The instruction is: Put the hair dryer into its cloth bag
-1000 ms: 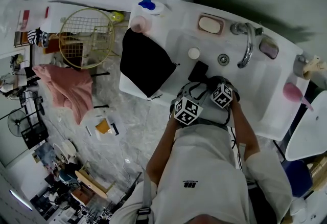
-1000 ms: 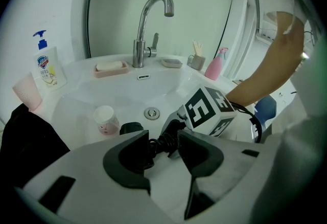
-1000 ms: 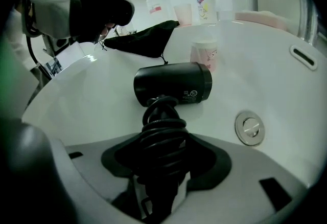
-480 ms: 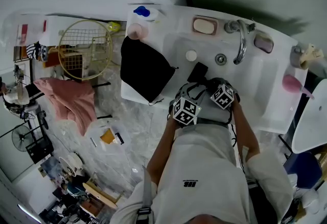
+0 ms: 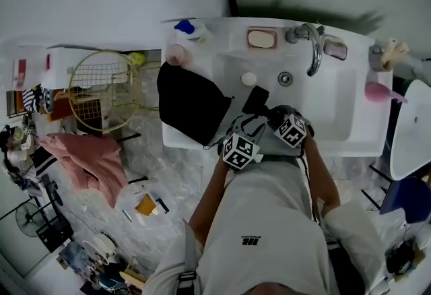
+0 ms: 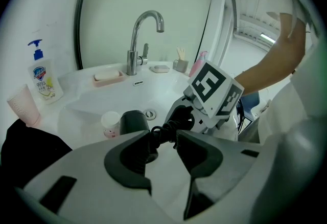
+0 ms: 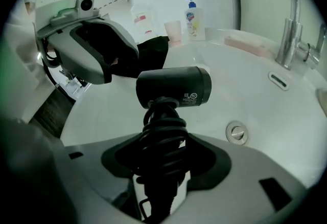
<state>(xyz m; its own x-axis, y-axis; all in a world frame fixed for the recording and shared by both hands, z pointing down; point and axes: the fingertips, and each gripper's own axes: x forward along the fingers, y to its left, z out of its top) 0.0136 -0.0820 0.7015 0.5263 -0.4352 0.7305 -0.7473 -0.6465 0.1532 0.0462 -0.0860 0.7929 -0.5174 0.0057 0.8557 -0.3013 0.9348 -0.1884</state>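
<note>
White ceramic washbasin (image 5: pixel 337 118) sits under the black hair dryer (image 7: pixel 173 87), held above it by the right gripper (image 7: pixel 162 159) clamped on its cord-wound handle, barrel leading for bagging. Left gripper (image 6: pixel 163 141) waits beside, jaws apart, probably to open the black cloth bag (image 5: pixel 192 102) draped over the basin's left edge.

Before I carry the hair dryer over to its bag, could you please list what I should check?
1. Right gripper shut on the hair dryer by its handle: ok.
2. Cord wound round the handle: ok.
3. Left gripper open and holding nothing, ready for the bag: ok.
4. Cloth bag in sight, lying left of the sink: ok.
5. Bag's mouth open and facing the dryer: cannot tell.
</note>
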